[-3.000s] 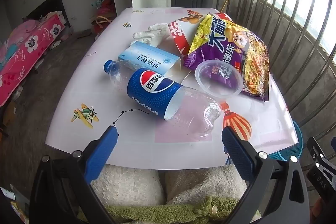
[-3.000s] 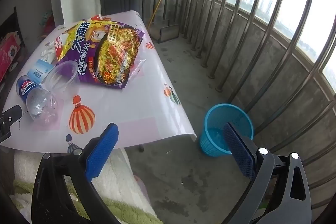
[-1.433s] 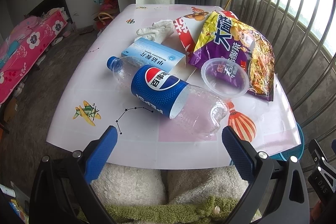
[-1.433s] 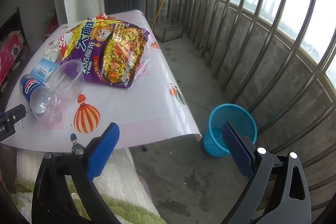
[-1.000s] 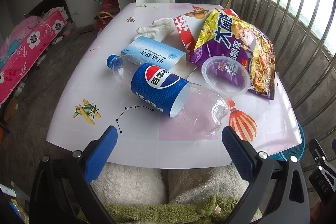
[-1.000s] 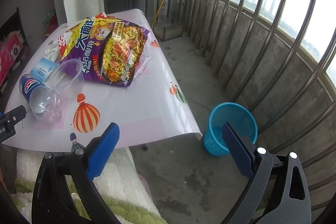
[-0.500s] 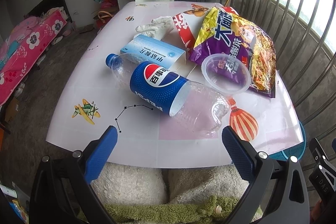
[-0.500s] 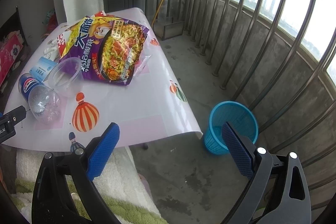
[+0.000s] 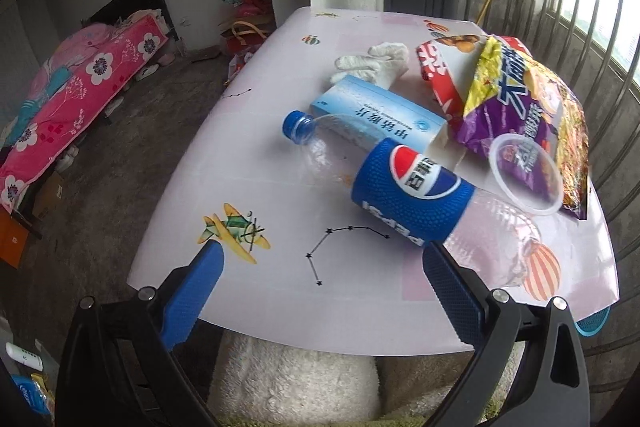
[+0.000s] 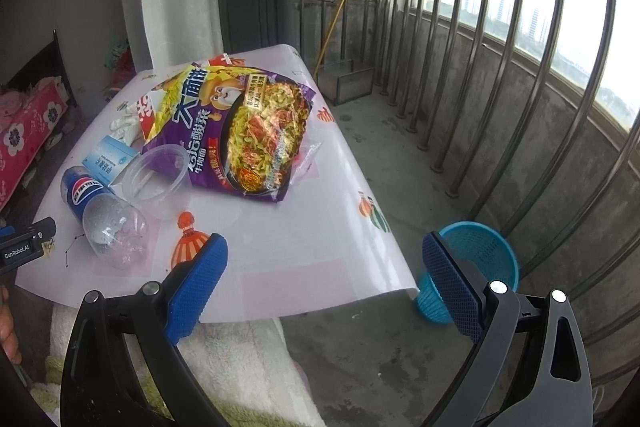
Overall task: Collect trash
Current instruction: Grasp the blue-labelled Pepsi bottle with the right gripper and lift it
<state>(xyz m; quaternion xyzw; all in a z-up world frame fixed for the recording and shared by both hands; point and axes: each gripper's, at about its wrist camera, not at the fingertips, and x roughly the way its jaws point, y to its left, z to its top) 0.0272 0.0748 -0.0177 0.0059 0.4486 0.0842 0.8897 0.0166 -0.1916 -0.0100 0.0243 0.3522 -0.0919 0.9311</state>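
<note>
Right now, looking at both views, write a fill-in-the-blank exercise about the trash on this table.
1. The bottle lies on its ____.
2. The bottle's cap is coloured ____.
3. The clear cup rests partly on the purple ____.
4. The blue basket stands on the ____, beside the table.

Missing words: side; blue; bag; floor

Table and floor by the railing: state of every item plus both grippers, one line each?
Pepsi bottle: on its side, capped, empty.
Clear plastic cup: open, empty, resting partly on the noodle bag.
Noodle bag: flat on the table.
Blue medicine box: lying flat, end flap open.
White glove: crumpled.
Blue basket: upright on the floor, contents unclear.
Left gripper: open, empty.
Right gripper: open, empty.
</note>
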